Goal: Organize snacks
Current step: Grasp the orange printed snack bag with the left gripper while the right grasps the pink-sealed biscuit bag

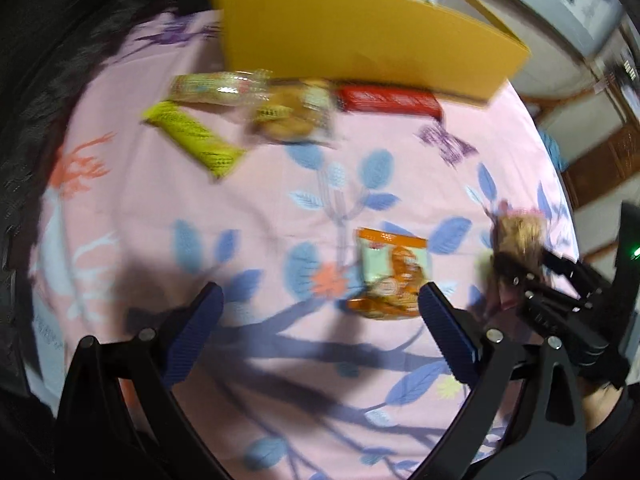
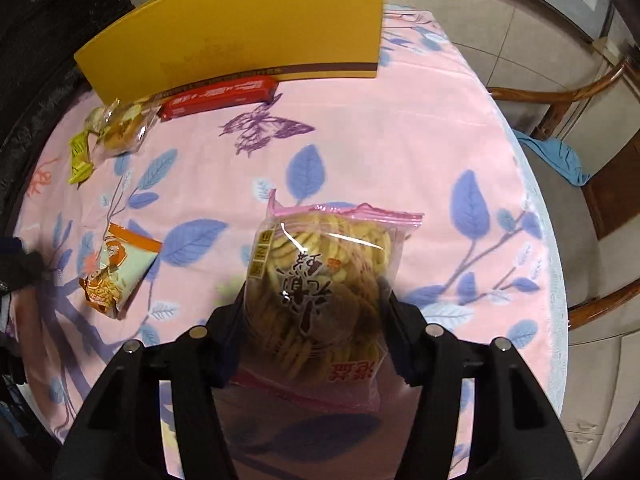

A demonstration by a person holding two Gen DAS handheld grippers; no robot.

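My right gripper (image 2: 312, 304) is shut on a clear pink-edged bag of yellow biscuits (image 2: 320, 276) and holds it above the pink floral tablecloth. In the left wrist view that bag (image 1: 516, 240) and the right gripper (image 1: 532, 276) show at the far right. My left gripper (image 1: 320, 300) is open and empty above the cloth. A small orange and pale-green snack packet (image 1: 390, 276) lies just beyond its right finger, also in the right wrist view (image 2: 114, 268). A red bar (image 1: 390, 100), a clear cookie bag (image 1: 292, 114), a yellow-green packet (image 1: 196, 140) and another clear pack (image 1: 216, 88) lie by the yellow box (image 1: 360, 36).
The yellow box (image 2: 248, 24) stands at the table's far edge. The tablecloth (image 2: 400, 140) ends at a rounded edge on the right. A wooden chair (image 2: 580, 208) with a blue cloth (image 2: 556, 156) stands beside it. A dark mass borders the left side.
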